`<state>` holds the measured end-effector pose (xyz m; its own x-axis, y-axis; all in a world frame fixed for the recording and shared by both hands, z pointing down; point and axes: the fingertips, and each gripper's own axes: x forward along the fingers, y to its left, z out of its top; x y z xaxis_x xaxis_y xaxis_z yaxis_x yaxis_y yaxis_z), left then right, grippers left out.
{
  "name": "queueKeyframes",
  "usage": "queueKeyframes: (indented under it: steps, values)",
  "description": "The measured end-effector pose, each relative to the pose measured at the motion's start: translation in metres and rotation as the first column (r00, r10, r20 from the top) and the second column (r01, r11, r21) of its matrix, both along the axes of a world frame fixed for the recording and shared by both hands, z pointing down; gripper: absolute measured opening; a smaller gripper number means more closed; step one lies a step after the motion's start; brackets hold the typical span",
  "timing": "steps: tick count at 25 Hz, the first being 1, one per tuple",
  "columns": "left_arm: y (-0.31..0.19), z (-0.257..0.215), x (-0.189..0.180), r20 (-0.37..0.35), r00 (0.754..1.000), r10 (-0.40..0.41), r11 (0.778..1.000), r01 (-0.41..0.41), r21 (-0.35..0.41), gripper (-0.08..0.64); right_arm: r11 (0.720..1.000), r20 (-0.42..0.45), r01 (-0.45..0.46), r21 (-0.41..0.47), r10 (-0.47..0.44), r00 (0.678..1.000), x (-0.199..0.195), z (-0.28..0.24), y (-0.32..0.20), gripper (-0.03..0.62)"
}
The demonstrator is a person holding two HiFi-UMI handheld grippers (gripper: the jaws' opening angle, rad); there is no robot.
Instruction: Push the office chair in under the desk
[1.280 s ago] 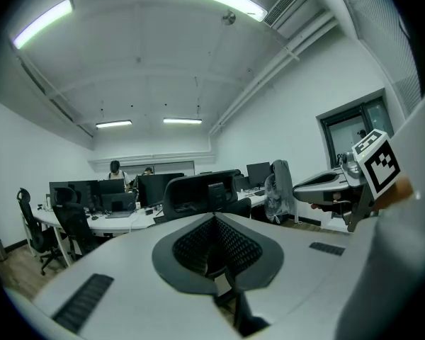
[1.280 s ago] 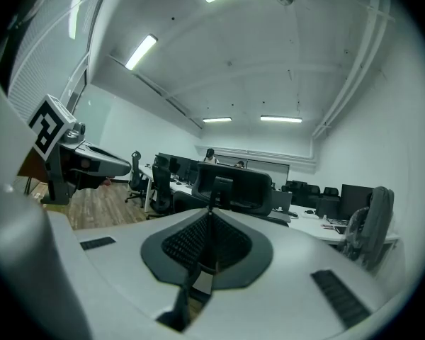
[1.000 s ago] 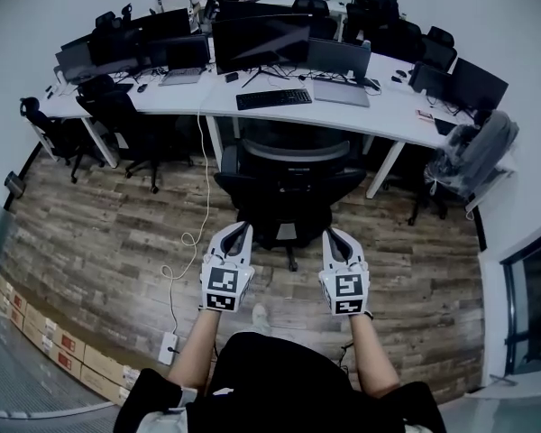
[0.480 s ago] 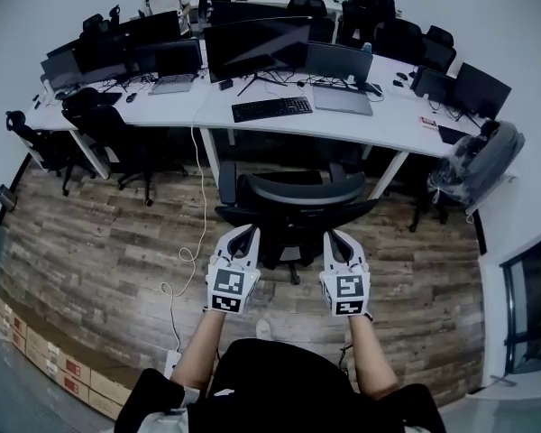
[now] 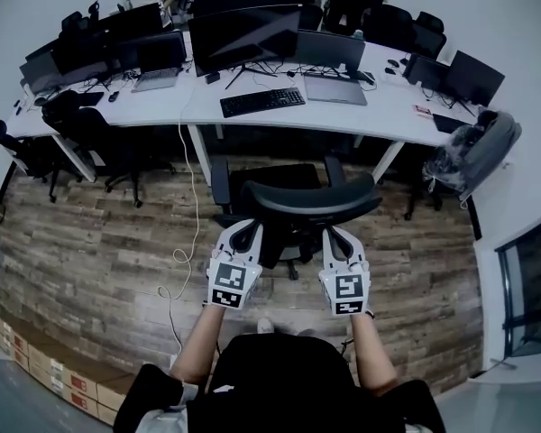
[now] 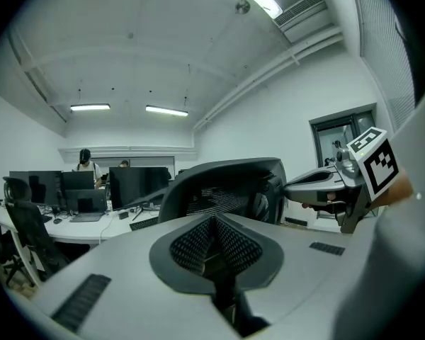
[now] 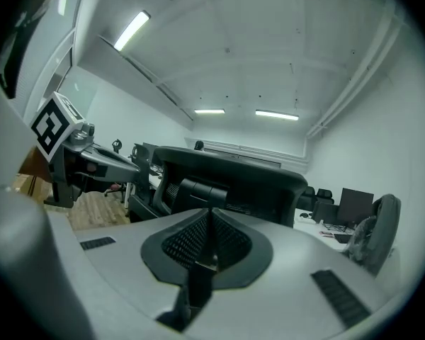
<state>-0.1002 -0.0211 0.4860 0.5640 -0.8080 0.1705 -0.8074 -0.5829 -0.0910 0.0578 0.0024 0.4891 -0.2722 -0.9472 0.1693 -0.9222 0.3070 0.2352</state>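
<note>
The black office chair stands on the wood floor with its seat turned to the white desk and its backrest toward me. My left gripper and right gripper are both shut and empty, their tips at the back of the backrest, one on each side. Whether they touch it I cannot tell. The left gripper view has the closed left gripper before the backrest, and the right gripper beside it. In the right gripper view, the right gripper points at the backrest.
On the desk are a monitor, a keyboard and a laptop. Another black chair stands left; a chair with a grey jacket stands right. A white cable lies on the floor. Boxes line the lower left.
Both grippers have moved forward up to the chair's backrest, staying shut. I have come nearer the desk, and I now look down onto the chair from above.
</note>
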Motion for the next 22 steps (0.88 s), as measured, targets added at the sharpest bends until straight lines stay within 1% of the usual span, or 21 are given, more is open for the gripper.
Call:
queueKeyframes:
  steps: [7,10,17,22]
  values:
    - [-0.010,0.008,0.004,-0.008,1.000,0.023,1.000,-0.023,-0.014,0.017,1.000,0.013,0.001,0.005,-0.001,1.000,0.000,0.000,-0.004,0.026]
    - [-0.015,0.011,0.010,-0.007,1.000,0.022,1.000,-0.022,-0.021,0.017,1.000,0.005,0.022,0.006,-0.022,1.000,0.006,0.005,-0.005,0.026]
    - [-0.027,0.016,0.017,0.011,1.000,0.018,0.999,-0.017,-0.040,0.017,0.990,0.025,0.140,0.012,-0.140,0.990,0.006,0.001,-0.003,0.026]
    - [-0.033,0.022,0.029,0.043,0.999,0.014,0.999,-0.012,-0.046,0.018,0.969,0.041,0.249,0.010,-0.249,0.968,0.009,0.004,-0.002,0.026]
